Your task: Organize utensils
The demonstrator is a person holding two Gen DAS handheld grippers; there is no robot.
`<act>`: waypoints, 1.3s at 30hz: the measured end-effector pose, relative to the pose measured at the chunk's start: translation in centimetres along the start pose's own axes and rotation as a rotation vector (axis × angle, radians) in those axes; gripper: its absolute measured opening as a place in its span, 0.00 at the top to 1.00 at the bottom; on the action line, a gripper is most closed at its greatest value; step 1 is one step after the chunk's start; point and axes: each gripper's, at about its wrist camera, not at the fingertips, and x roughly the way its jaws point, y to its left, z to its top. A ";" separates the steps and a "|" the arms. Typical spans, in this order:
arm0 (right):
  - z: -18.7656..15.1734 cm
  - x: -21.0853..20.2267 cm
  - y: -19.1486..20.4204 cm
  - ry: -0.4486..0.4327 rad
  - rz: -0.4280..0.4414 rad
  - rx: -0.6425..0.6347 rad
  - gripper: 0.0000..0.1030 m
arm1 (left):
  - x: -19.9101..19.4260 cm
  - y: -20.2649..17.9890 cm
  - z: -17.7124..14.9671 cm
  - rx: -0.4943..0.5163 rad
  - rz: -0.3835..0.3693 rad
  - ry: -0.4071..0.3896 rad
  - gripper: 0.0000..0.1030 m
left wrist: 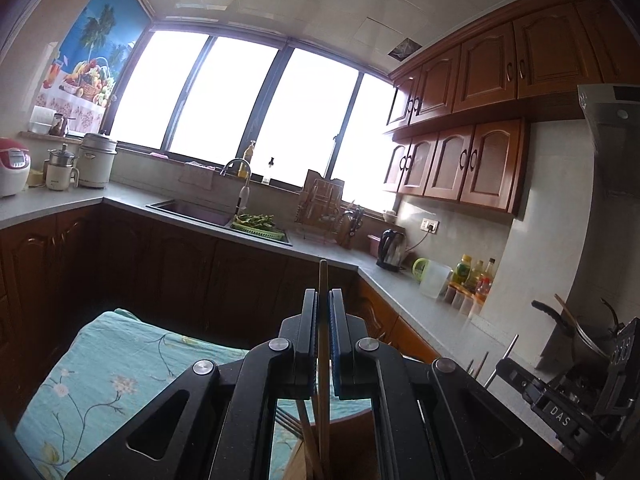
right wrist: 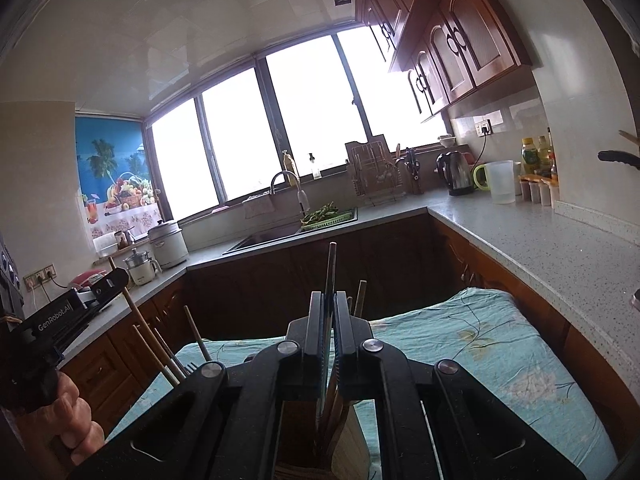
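Observation:
My left gripper [left wrist: 323,294] is shut on a light wooden chopstick [left wrist: 323,276] that stands upright between its pads and runs down toward a wooden utensil holder [left wrist: 352,444]. Fork tines [left wrist: 286,420] and another stick show beside the holder. My right gripper [right wrist: 328,296] is shut on a thin dark utensil [right wrist: 332,264], also upright over the wooden holder [right wrist: 352,440]. Two more chopsticks [right wrist: 362,292] rise just behind it. In the right wrist view the left gripper [right wrist: 114,282] appears at far left with its chopstick [right wrist: 134,312], above several sticks and a fork [right wrist: 190,368].
The holder stands on a table under a teal floral cloth [right wrist: 480,344]. A grey L-shaped counter [right wrist: 540,248] wraps around, with a sink [right wrist: 272,236], kettle [right wrist: 454,174], plastic jug [right wrist: 500,182] and bottles. A pot [left wrist: 592,340] sits at right. A hand [right wrist: 68,420] is at lower left.

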 end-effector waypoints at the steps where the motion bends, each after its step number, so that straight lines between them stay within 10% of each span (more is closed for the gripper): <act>1: -0.2 0.2 -0.1 0.010 0.000 0.001 0.96 | 0.2 0.0 -0.5 0.002 -0.007 0.012 0.97; 30: -1.2 1.6 -1.3 0.126 -0.014 0.022 0.93 | 0.4 3.5 -0.2 -0.027 -0.062 0.156 0.96; 35: -0.6 0.7 -2.0 0.112 -0.011 0.069 0.84 | -1.2 3.5 0.3 -0.041 -0.081 0.132 0.81; 39: -0.2 -0.9 -2.5 0.075 -0.003 0.102 0.58 | -3.4 3.3 0.1 -0.028 -0.074 0.094 0.53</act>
